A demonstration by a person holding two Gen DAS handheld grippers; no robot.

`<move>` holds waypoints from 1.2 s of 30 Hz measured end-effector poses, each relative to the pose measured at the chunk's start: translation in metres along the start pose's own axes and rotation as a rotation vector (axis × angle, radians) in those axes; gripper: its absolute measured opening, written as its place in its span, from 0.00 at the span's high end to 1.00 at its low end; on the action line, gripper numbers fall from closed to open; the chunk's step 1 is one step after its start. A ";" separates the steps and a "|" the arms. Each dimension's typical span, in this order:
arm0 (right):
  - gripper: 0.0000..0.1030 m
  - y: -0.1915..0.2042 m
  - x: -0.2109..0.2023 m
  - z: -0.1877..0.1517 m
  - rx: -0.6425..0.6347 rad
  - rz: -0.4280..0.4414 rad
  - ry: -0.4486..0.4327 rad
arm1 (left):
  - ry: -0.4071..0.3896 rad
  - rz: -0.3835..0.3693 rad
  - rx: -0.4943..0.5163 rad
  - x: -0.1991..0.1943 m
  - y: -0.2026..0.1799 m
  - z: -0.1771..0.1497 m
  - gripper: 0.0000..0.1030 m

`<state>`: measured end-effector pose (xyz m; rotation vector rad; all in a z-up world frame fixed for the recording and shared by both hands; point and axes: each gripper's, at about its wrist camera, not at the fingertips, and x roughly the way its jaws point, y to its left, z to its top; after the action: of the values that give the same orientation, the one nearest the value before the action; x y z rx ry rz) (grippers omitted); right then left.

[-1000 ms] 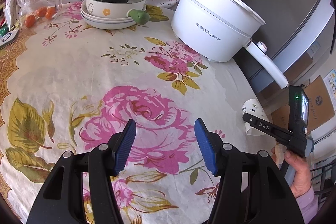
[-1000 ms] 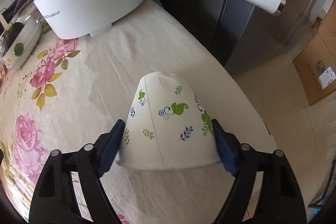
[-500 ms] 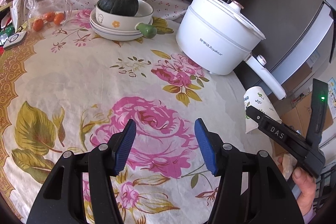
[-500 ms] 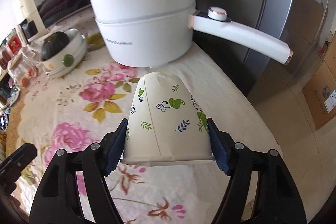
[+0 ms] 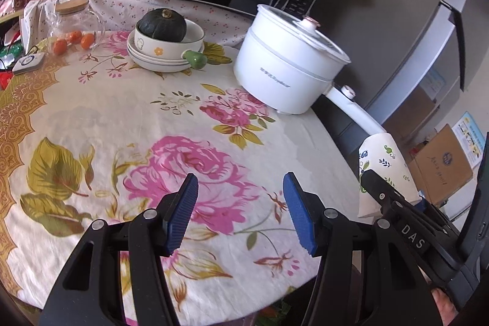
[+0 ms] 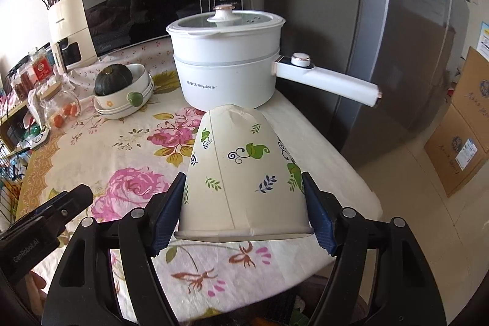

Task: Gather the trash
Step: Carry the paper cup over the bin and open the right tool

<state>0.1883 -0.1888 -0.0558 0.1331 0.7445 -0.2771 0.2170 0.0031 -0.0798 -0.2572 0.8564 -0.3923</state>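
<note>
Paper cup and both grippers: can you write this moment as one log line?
right gripper: shut on cup, off the table | left gripper: open, empty, above table | cup: upside down, crumpled

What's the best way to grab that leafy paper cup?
Across its wide rim end, one pad on each side, as the right gripper does. The paper cup tapers toward its base, so pads near the rim are less likely to slip off.

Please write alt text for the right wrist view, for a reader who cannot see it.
The right gripper holds an upside-down paper cup between its fingers above a floral tablecloth. Behind it stand a white pot, a squash in a bowl, and a microwave.
</note>
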 end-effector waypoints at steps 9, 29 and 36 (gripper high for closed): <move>0.32 -0.027 -0.053 -0.033 0.019 -0.065 -0.056 | -0.079 -0.008 0.025 -0.039 -0.025 -0.032 0.44; 0.30 -0.096 -0.126 -0.102 0.136 -0.090 -0.089 | -0.014 -0.062 0.139 -0.073 -0.091 -0.109 0.40; 0.30 -0.110 -0.135 -0.123 0.150 -0.101 -0.080 | -0.022 -0.068 0.180 -0.083 -0.111 -0.120 0.40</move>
<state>-0.0189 -0.2397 -0.0553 0.2253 0.6514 -0.4327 0.0497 -0.0675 -0.0573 -0.1236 0.7862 -0.5262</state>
